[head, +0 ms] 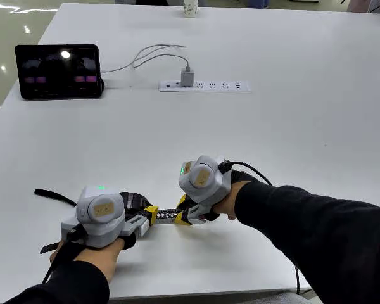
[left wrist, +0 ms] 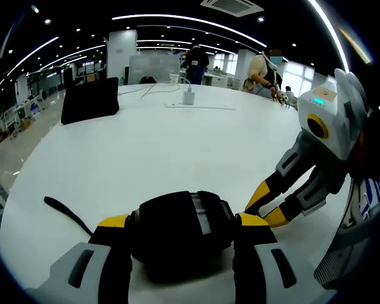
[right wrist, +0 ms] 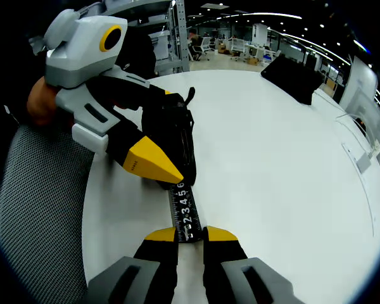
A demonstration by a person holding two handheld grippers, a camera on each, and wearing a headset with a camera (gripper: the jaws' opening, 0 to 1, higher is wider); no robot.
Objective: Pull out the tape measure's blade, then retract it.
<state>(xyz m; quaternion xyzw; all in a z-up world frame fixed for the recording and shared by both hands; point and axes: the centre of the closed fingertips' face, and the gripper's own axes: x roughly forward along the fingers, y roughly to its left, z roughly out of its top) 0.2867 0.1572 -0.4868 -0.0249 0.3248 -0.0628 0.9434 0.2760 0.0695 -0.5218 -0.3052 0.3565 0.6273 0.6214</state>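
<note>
Running straight up from the right gripper (right wrist: 191, 235), clamped on its tip at lower centre, the short blade (right wrist: 183, 206) enters the tape measure case (right wrist: 174, 126), gripped just above by the left gripper (left wrist: 183, 221), so the pull should probably follow that line.

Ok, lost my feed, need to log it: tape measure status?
Left claw shut on tape measure. Right claw shut on blade, short length out. Tablet, power strip far back, no obstruction.
</note>
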